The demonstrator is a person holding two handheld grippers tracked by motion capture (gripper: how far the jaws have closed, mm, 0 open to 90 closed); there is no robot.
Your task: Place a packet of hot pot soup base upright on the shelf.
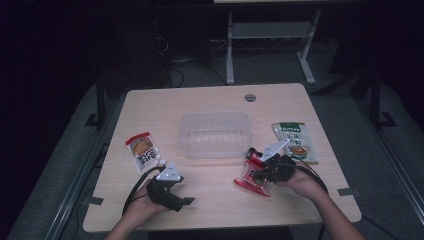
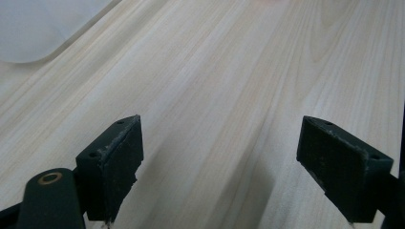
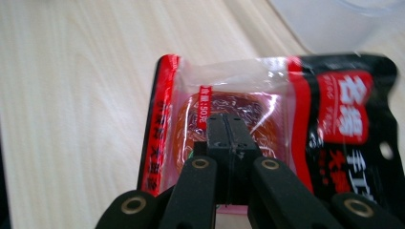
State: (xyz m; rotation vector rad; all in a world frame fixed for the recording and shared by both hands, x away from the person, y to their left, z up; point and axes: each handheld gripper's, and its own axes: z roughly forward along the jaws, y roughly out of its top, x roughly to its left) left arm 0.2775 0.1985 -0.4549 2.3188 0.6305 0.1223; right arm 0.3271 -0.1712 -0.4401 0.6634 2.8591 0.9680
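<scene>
right gripper (image 1: pixel 256 161) pinched tight on red snack packet (image 1: pixel 252 177), table's 4 o'clock, just below clear tub (image 1: pixel 216 134) | left gripper (image 1: pixel 172 187) jaws wide apart, nothing between them, over bare table (image 1: pixel 210 200) at 7 o'clock
</scene>
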